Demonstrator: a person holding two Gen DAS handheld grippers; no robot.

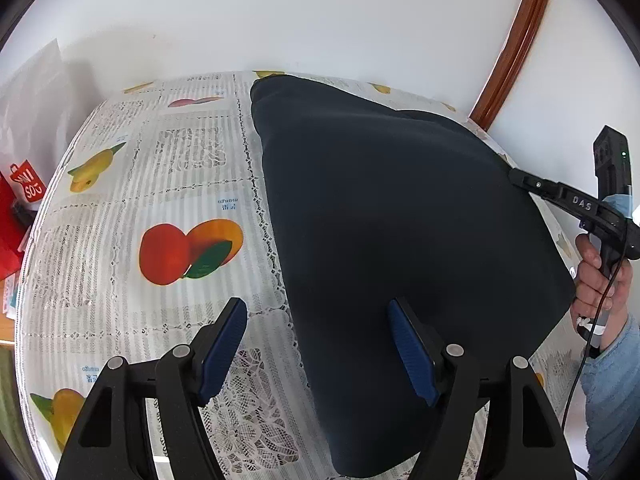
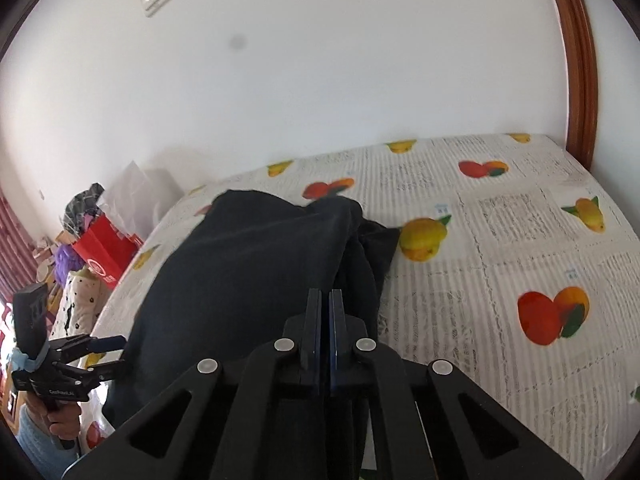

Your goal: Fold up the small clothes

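A dark navy garment (image 1: 400,216) lies folded on the fruit-print tablecloth (image 1: 160,200); it also shows in the right wrist view (image 2: 248,264). My left gripper (image 1: 316,336) is open, its blue pads straddling the garment's near left edge without holding it. In the right wrist view it (image 2: 110,354) shows at the garment's far left edge. My right gripper (image 2: 325,320) is shut on the garment's right edge. It (image 1: 516,176) shows in the left wrist view pinching that edge. Loose cloth bunches at the far right corner (image 2: 376,240).
The tablecloth (image 2: 500,240) spreads to the right of the garment. A red bag (image 2: 104,248) and clutter stand beyond the left table edge. A white wall is behind, with a wooden door frame (image 1: 516,40) at the right.
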